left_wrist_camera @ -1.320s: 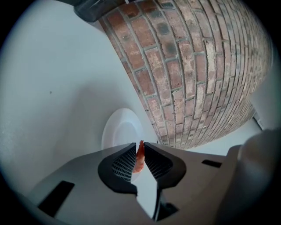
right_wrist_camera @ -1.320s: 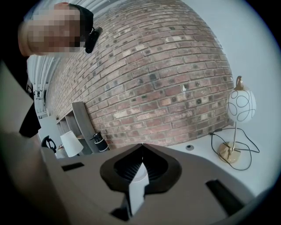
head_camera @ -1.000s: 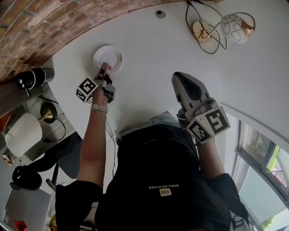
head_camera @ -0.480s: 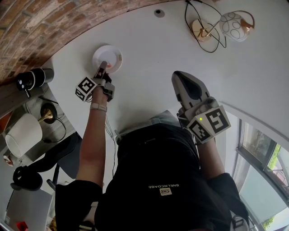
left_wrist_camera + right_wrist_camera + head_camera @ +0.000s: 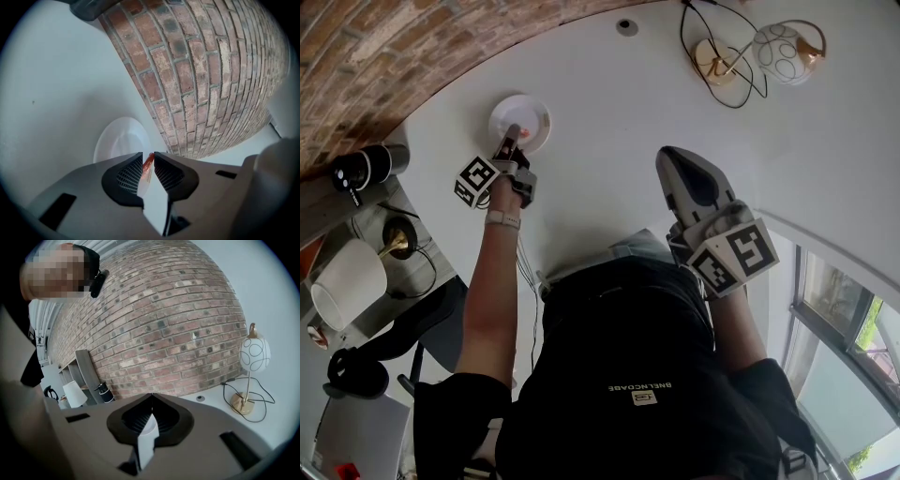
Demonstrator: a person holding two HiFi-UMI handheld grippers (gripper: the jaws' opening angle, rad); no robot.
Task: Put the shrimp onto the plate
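Note:
A round white plate [image 5: 529, 113] lies on the white table near the brick wall; the left gripper view shows the same plate [image 5: 117, 140] just ahead of the jaws. My left gripper [image 5: 510, 141] hangs over the plate's near rim, shut on an orange shrimp [image 5: 148, 161], which shows as a thin strip pinched between the tips of the left gripper [image 5: 148, 160]. The shrimp [image 5: 513, 130] is a small pink speck in the head view. My right gripper [image 5: 675, 167] is held up near my body, far from the plate, jaws shut and empty; it [image 5: 150, 399] points toward the wall.
A white globe lamp [image 5: 778, 49] with a brass base [image 5: 712, 62] and a black cord stands at the table's far right. A brick wall [image 5: 206, 75] runs behind the plate. A black cylinder [image 5: 364, 165] and a white lampshade [image 5: 347, 281] sit left, off the table.
The left gripper with the shrimp has crept slightly farther toward the plate. The right gripper has stayed where it was.

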